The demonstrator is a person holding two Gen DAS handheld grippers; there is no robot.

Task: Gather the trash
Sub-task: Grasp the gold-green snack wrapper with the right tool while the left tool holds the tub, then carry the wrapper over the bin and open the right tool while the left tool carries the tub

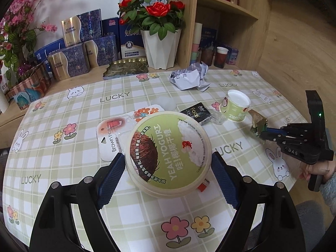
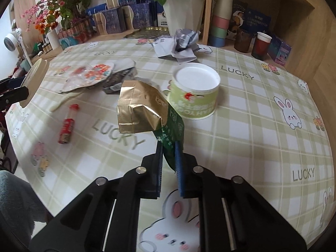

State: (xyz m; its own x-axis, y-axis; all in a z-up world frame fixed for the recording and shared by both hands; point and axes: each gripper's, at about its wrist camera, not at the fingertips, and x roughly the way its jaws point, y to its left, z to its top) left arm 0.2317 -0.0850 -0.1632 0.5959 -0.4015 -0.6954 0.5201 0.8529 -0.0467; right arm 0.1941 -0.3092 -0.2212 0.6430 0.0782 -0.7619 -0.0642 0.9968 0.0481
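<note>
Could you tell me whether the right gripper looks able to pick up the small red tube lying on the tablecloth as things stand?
Probably not yet: the right gripper has its jaws shut on the gold-and-green wrapper, so it has no free grip. The red tube itself lies in the open with nothing on it.

The yogurt lid (image 1: 168,153) looks glossy plastic; the gold wrapper (image 2: 138,109) is creased, shiny foil; the tablecloth (image 1: 69,109) appears smooth; the shelf (image 1: 226,6) is matt wood.
</note>
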